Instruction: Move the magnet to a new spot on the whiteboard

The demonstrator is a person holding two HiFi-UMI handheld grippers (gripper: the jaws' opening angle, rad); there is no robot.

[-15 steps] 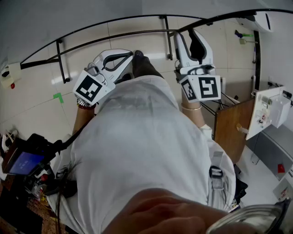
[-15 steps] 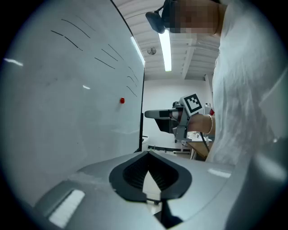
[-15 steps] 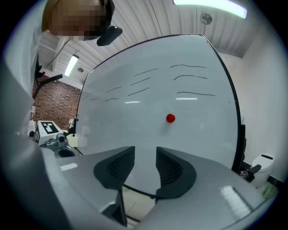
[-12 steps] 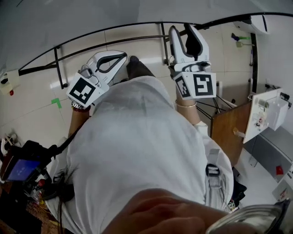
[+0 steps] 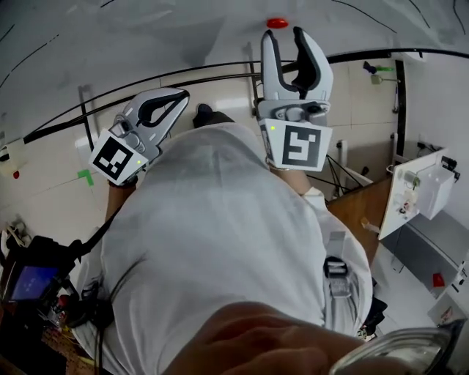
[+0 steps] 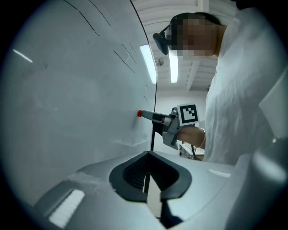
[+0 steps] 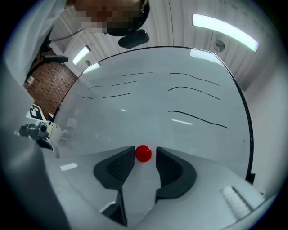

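A small round red magnet (image 5: 277,23) (image 7: 143,153) sticks on the whiteboard (image 5: 146,36) (image 7: 171,121), which carries a few black marker lines. My right gripper (image 5: 281,35) (image 7: 145,158) is raised against the board and stands open. Its two fingers flank the magnet closely, with a thin gap still showing on the right side. The left gripper view shows that gripper's tip (image 6: 144,114) at the magnet (image 6: 140,113) from the side. My left gripper (image 5: 176,95) (image 6: 147,157) hangs lower and to the left, near the board, shut with nothing in it.
The board's black frame (image 5: 410,53) curves past on the right. A wooden panel (image 5: 363,212) and a white box (image 5: 425,183) stand at the right. A device with a lit screen (image 5: 31,282) sits low at the left, and green tape (image 5: 87,176) marks the floor.
Both grippers have risen toward the board. The right gripper has moved up until its fingers flank the red magnet, which has come into the head view.
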